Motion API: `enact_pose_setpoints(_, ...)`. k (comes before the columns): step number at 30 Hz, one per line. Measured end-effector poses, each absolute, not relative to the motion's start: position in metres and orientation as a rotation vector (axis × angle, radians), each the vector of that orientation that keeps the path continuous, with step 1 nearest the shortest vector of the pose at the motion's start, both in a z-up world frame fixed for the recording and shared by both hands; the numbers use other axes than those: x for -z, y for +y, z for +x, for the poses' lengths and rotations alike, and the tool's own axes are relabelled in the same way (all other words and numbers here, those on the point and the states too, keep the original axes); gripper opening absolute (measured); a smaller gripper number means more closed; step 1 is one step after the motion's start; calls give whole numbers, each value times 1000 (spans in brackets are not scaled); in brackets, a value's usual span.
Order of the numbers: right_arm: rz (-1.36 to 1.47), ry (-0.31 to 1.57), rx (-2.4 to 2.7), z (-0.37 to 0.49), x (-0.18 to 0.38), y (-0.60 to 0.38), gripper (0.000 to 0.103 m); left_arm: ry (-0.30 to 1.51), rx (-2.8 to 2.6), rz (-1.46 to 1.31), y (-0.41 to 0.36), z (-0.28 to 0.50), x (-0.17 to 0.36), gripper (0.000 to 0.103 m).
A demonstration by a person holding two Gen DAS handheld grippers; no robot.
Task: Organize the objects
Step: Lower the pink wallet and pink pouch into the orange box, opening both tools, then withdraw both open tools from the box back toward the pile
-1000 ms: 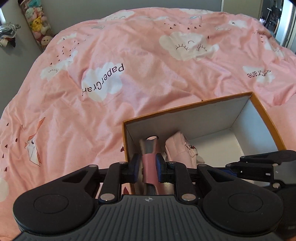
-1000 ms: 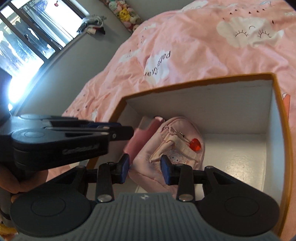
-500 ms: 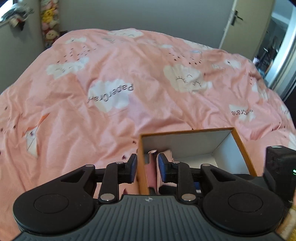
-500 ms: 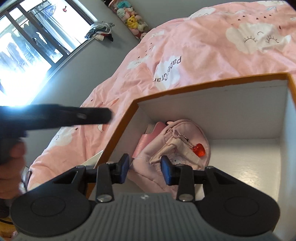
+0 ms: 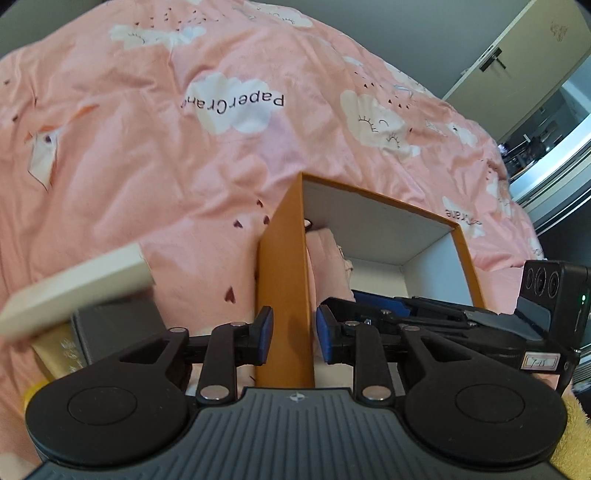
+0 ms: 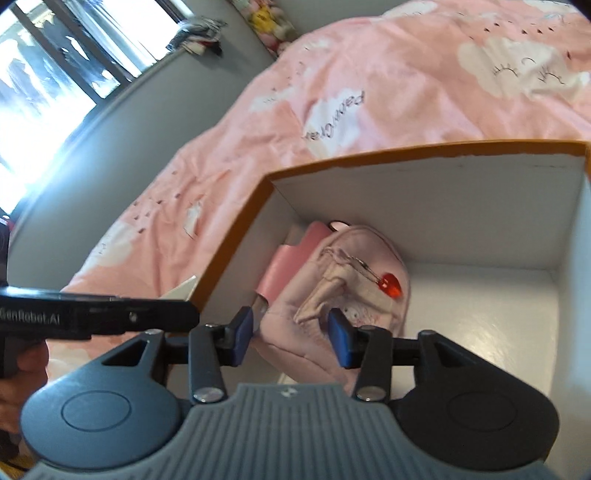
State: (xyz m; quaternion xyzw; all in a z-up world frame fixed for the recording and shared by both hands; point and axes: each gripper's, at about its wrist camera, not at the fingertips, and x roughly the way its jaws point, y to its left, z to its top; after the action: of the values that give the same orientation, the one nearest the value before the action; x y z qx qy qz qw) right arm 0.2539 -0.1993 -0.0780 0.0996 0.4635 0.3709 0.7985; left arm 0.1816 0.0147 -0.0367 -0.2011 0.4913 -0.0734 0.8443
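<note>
Left tool (image 6: 96, 317) marked "GenRobot.AI", pink duvet (image 5: 155, 155) printed "PaperCrane"

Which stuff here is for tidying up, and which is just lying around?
For the job:
orange box
pink pouch
pink tube
cream box

Just lying about:
pink duvet
plush toys
window

- A bed fills most of both views, covered by a pink duvet (image 5: 155, 155) printed with white clouds, small hearts and the words "PaperCrane"
- Grey walls (image 6: 122, 110) rise behind the bed
- A large window (image 6: 44, 74) lets in bright daylight
- Soft toys (image 6: 267, 22) are piled in the corner
- A cream door (image 5: 517, 66) with a dark handle stands nearby
</note>
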Motion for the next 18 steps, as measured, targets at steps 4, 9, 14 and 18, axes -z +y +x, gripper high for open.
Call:
enact_pose_setpoints(4,199,1006,-769,252,63,-204,62,1031,171,-456,17,179,40,15)
enact_pose_setpoints(9,86,1021,-640,256,43,-212,37,1024,180,-464,17,178,40,11)
enact_pose_setpoints(14,-147,1112,-503,261,72,-192,21,1025,181,-469,16,178,40,10)
enact_pose_setpoints(18,-156,1096,-531,265,92,-181,12,1023,182,-454,14,177,39,10)
